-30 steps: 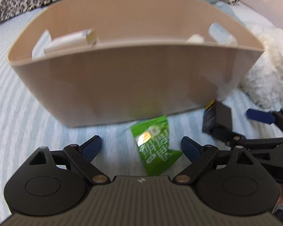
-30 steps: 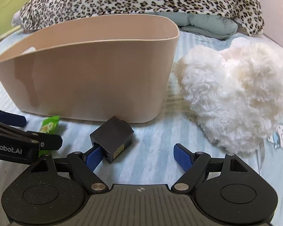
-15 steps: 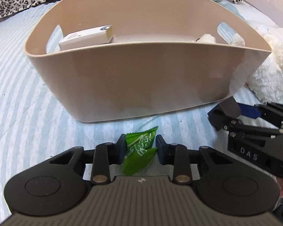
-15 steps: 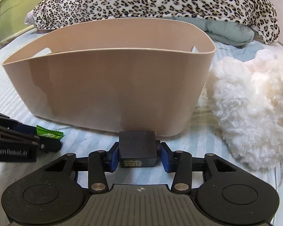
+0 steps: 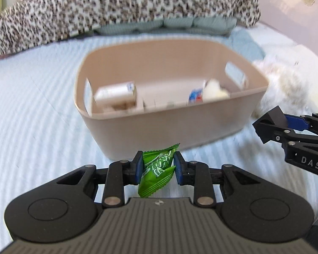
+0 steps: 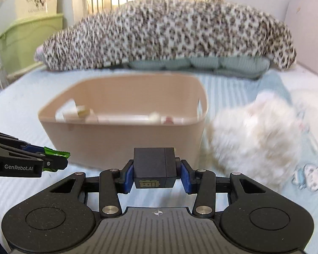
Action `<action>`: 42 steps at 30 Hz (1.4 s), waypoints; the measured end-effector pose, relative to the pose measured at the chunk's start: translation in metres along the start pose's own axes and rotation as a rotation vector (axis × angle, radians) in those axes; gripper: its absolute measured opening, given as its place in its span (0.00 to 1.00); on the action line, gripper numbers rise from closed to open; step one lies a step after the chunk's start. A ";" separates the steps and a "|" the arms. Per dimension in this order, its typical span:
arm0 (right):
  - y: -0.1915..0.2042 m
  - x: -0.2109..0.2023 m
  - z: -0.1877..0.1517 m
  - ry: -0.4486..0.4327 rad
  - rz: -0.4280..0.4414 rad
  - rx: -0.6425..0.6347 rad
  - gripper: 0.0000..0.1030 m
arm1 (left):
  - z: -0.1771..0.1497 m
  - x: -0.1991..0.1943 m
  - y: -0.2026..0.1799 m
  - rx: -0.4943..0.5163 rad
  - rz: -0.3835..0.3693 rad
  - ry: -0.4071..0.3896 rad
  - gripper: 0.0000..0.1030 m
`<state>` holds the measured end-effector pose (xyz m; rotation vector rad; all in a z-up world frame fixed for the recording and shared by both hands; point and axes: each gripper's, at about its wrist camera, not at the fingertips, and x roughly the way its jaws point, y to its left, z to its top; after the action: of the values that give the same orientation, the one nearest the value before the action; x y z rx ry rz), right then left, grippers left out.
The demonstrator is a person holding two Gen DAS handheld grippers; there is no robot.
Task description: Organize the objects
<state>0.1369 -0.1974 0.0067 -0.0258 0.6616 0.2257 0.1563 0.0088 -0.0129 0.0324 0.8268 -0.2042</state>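
Green packet (image 5: 156,170): I see a crinkled green snack wrapper with white lettering, pinched between the left tool's (image 5: 158,167) blue pads, lifted just in front of the bin.
Black box (image 6: 154,167): I see a small matte cube with a yellow logo on its near face, upright, clamped in the right tool (image 6: 156,175), before the bin's near wall.
Beige bin (image 5: 137,124): open-topped, resting on the bed, holding a white carton and other blurred items.

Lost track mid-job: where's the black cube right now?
The black cube is clamped in the right gripper, held before the beige bin, left of the white plush.
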 end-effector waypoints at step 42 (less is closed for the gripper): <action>0.018 0.064 0.085 0.052 -0.090 -0.037 0.72 | 0.091 0.036 0.002 0.050 0.116 -0.033 0.77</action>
<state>0.2337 -0.1586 0.0351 -0.0970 0.7059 0.1513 0.2471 -0.0052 0.0223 0.1231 0.7844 -0.1160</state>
